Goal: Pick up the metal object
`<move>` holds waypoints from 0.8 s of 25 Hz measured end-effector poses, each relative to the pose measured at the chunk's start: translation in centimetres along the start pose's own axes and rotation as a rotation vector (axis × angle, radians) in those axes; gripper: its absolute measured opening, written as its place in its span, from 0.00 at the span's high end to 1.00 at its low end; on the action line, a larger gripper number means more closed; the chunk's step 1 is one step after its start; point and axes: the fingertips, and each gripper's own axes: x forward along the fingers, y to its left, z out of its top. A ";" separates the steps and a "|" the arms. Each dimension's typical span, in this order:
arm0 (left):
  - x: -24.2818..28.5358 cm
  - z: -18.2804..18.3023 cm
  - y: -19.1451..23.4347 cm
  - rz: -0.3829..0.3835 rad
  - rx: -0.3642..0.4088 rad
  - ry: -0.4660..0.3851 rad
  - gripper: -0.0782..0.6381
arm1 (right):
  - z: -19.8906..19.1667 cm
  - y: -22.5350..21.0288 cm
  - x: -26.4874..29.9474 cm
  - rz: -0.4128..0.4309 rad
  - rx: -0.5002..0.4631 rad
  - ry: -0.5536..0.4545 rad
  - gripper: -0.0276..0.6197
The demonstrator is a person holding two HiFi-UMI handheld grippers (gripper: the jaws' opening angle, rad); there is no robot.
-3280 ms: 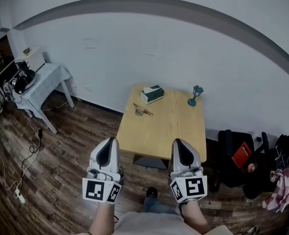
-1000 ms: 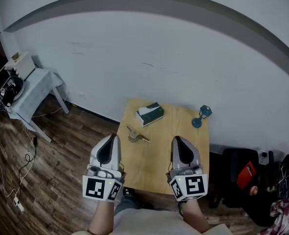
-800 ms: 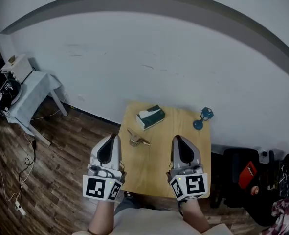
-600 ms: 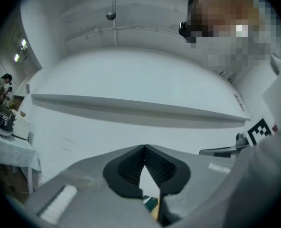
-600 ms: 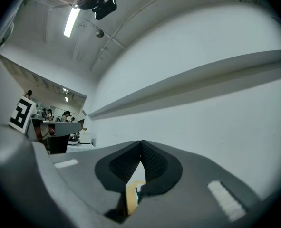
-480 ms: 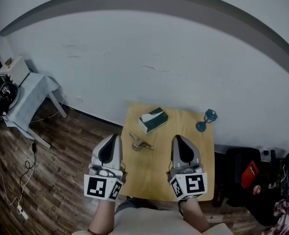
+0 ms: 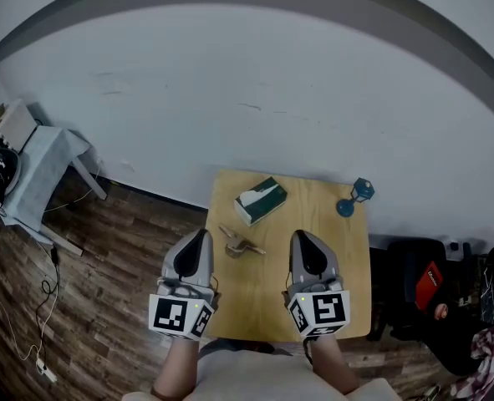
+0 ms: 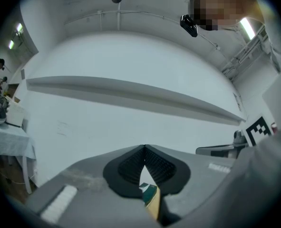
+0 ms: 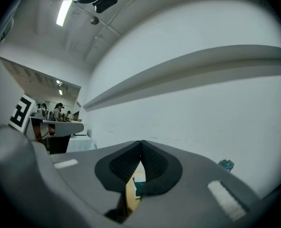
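The metal object (image 7: 240, 244), a small brass-coloured piece, lies near the left edge of the small wooden table (image 7: 330, 257). My left gripper (image 7: 201, 236) hovers shut just left of it, over the table's left edge. Over the table's middle, right of the object, my right gripper (image 7: 300, 236) is also shut. Neither holds anything. In the left gripper view the pads of my left gripper (image 8: 144, 148) meet at the tip, with a green tissue box (image 8: 149, 193) showing below them. The right gripper view shows my right gripper (image 9: 141, 144) with its pads together.
A green tissue box (image 7: 260, 200) and a blue dumbbell-like item (image 7: 355, 197) stand at the table's far side by the white wall. A cloth-covered side table (image 7: 38, 174) is at the left. Dark bags (image 7: 418, 286) sit right of the table. Cables (image 7: 29, 324) lie on the wood floor.
The view has closed in on the table, so both grippers now reach over its near half beside the metal object. Both stay shut throughout.
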 end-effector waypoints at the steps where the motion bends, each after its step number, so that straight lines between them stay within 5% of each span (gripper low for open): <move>1: 0.2 -0.6 0.2 -0.004 -0.005 0.014 0.89 | -0.6 -0.1 0.2 -0.006 0.003 0.014 0.95; 20: 2.6 -13.4 2.0 -0.077 -0.021 0.352 0.89 | -8.5 0.0 1.4 -0.054 0.051 0.221 0.95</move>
